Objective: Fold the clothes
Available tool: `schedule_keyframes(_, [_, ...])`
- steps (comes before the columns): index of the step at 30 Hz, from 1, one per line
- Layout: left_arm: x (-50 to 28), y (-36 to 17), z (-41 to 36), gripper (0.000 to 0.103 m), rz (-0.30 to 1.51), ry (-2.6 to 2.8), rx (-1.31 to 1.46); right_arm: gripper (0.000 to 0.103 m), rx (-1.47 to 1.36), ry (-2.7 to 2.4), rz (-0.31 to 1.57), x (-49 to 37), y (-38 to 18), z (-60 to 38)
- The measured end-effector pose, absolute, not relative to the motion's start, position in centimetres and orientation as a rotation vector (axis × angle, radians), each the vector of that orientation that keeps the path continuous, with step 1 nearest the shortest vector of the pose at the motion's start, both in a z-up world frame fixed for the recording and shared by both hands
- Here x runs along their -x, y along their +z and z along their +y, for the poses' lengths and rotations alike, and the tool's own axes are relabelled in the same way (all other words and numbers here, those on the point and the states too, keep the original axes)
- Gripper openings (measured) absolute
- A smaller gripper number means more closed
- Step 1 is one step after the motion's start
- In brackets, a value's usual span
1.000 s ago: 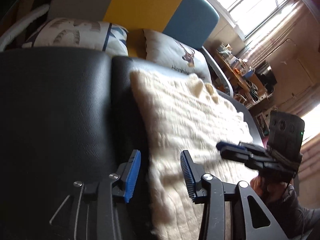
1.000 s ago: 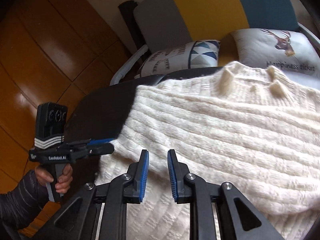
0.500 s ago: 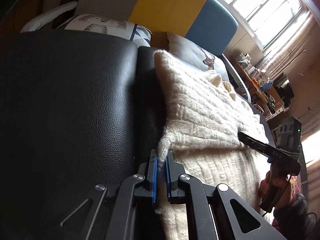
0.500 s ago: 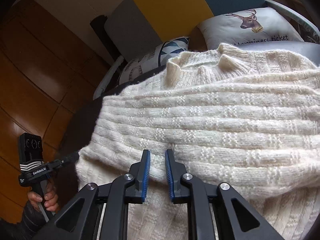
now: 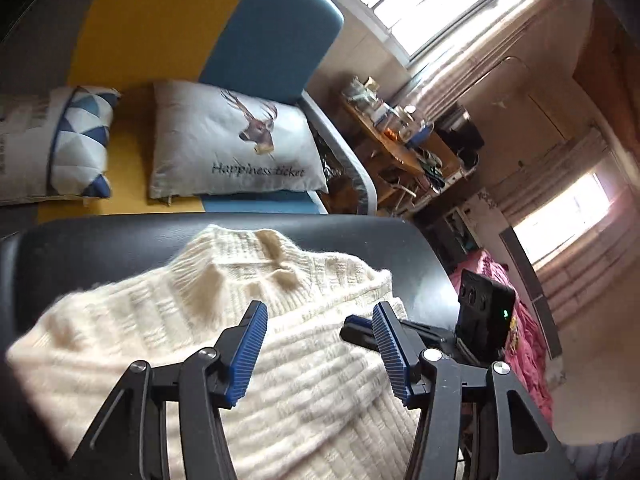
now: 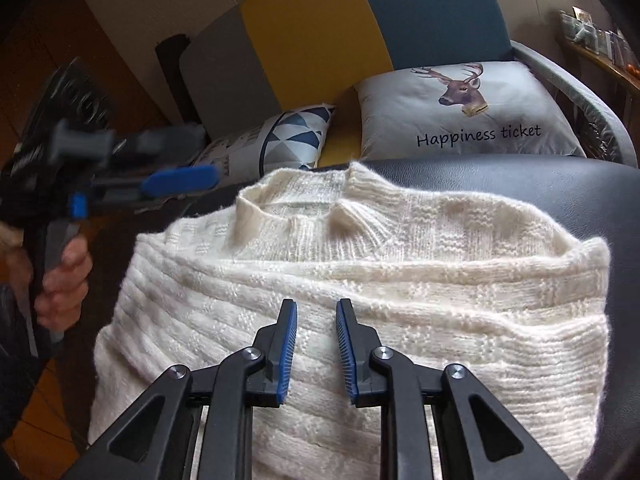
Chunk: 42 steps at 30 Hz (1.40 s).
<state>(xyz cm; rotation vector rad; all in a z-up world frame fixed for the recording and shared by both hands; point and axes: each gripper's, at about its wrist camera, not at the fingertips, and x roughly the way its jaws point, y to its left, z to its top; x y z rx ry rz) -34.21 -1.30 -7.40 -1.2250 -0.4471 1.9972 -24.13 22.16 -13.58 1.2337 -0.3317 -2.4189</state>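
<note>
A cream knit sweater [image 5: 160, 320] [image 6: 440, 280] lies folded on a black leather surface [image 5: 360, 240], collar toward the sofa. My left gripper [image 5: 319, 308] hovers over the sweater's right half. Its jaws are opening wide and nothing is between them. In the right wrist view the left gripper [image 6: 208, 154] is a blur at the left, above the sweater's left edge, held by a hand [image 6: 60, 280]. My right gripper [image 6: 316, 304] hangs over the middle of the sweater, open by a narrow gap with nothing pinched. Its tip [image 5: 356, 326] shows beside my left gripper's right finger.
Behind the black surface [image 6: 560, 184] stands a grey, yellow and blue sofa [image 5: 160, 20] with a deer pillow [image 5: 232, 148] and a triangle-patterned pillow [image 5: 76, 140]. A cluttered wooden table [image 5: 396, 136] stands at the right under a window. Pink cloth [image 5: 520, 328] lies beyond the right edge.
Half a second ago my left gripper was shut on the sweater's left edge. It has since swung right and upward over the sweater and let go. My right gripper drifted a little, its gap unchanged.
</note>
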Motion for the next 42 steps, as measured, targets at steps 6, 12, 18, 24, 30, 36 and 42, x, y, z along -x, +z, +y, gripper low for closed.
schedule_keyframes(6, [39.5, -11.5, 4.8, 0.057, -0.346, 1.904, 1.387, 0.021, -1.146, -2.379, -0.452, 23.2, -14.5, 23.7])
schedule_keyframes(12, [41.5, -14.1, 5.8, 0.064, -0.349, 1.887, 1.456, 0.021, -1.109, -2.351, -0.518, 22.8, -14.7, 24.5])
schedule_keyframes(18, [42.0, -14.5, 8.3, 0.035, -0.344, 1.800, 1.401, 0.021, -1.092, -2.330, -0.570, 22.8, -15.0, 24.9])
schedule_keyframes(24, [42.8, -14.8, 9.8, 0.003, -0.271, 1.936, 1.345, 0.021, -1.089, -2.320, -0.590, 22.8, -15.2, 25.1])
schedule_keyframes(30, [42.9, -15.2, 8.9, 0.005, -0.282, 1.975, 1.376, 0.021, -1.088, -2.315, -0.601, 22.7, -15.9, 24.9])
schedule_keyframes(36, [39.8, -12.3, 4.2, 0.042, -0.411, 2.086, 1.322, 0.024, -1.056, -2.303, -0.603, 22.6, -14.7, 24.9])
schedule_keyframes(42, [33.2, -11.6, -0.8, 0.043, -0.330, 2.237, 1.247, 0.025, -1.018, -2.122, -0.753, 28.4, -11.3, 23.3])
